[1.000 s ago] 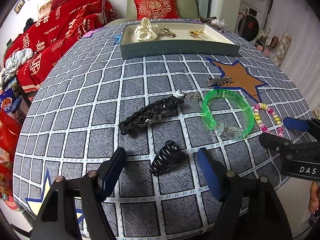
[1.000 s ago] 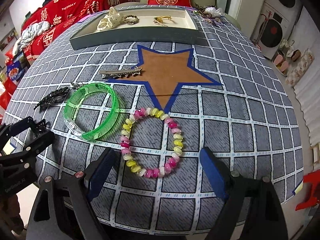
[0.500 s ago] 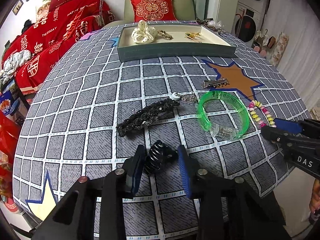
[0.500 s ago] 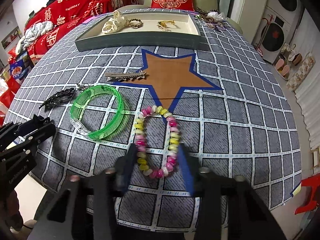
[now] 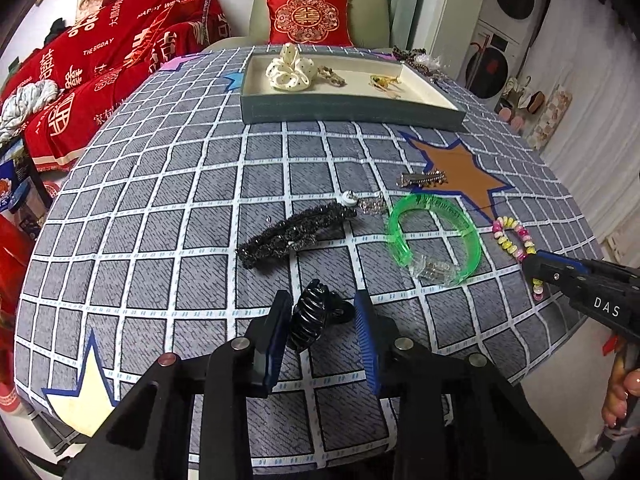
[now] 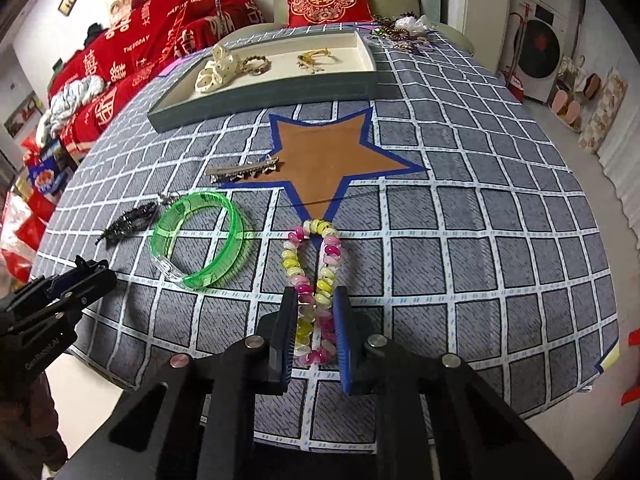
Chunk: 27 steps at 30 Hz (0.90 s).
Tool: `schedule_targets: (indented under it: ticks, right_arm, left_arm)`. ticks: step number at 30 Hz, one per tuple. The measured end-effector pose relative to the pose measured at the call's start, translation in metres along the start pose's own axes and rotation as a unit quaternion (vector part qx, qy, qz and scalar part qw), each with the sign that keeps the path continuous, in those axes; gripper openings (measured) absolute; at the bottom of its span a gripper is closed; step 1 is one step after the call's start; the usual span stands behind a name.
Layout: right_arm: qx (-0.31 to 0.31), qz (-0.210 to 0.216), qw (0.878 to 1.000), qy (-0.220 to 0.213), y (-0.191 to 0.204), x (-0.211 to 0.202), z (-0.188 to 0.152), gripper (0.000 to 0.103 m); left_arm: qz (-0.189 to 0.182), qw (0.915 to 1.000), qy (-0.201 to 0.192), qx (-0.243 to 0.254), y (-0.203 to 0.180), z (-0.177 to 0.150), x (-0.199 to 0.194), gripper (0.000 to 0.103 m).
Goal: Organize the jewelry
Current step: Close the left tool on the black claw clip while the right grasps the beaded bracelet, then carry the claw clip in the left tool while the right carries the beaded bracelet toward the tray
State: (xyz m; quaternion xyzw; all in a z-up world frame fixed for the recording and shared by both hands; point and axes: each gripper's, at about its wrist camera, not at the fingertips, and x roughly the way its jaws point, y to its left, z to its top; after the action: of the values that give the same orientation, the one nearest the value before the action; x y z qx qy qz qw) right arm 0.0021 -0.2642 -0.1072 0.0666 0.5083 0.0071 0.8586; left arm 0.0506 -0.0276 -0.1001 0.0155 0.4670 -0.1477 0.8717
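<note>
A black claw hair clip (image 5: 316,314) lies near the table's front edge, and my left gripper (image 5: 322,300) is shut on it, one blue pad on each side. My right gripper (image 6: 316,294) is closing on a pink, yellow and white bead bracelet (image 6: 316,256), and its pads squeeze the loop into a narrow oval. The grey tray (image 5: 352,110) at the far side holds a white dotted scrunchie (image 5: 288,68), a small bracelet and a gold piece. In the left wrist view the right gripper (image 5: 536,268) shows at the right edge, over the beads.
On the checked cloth between grippers and tray lie a green bangle (image 6: 200,240), a black beaded hair piece (image 5: 296,232) and a silver clip (image 6: 244,170) by the brown star. A jewelry heap (image 6: 404,32) sits behind the tray. The table edge runs just under both grippers.
Both grippers came down from wide open and closed, the left around the black claw clip, the right around the bead bracelet, which went from a round ring to a narrow oval.
</note>
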Motion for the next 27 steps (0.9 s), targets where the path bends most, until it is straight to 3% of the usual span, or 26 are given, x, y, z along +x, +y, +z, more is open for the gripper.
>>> schedule_targets:
  ticks: [13, 27]
  right_arm:
    - [0.023, 0.035, 0.999, -0.02, -0.007, -0.017, 0.015, 0.019]
    - [0.017, 0.06, 0.996, -0.058, -0.01, -0.041, 0.065, 0.018]
  left_arm:
    - [-0.017, 0.9996, -0.022, -0.009, 0.004, 0.019, -0.023, 0.041]
    - [-0.019, 0.9979, -0.062, 0.007, 0.004, 0.07, -0.048, 0.041]
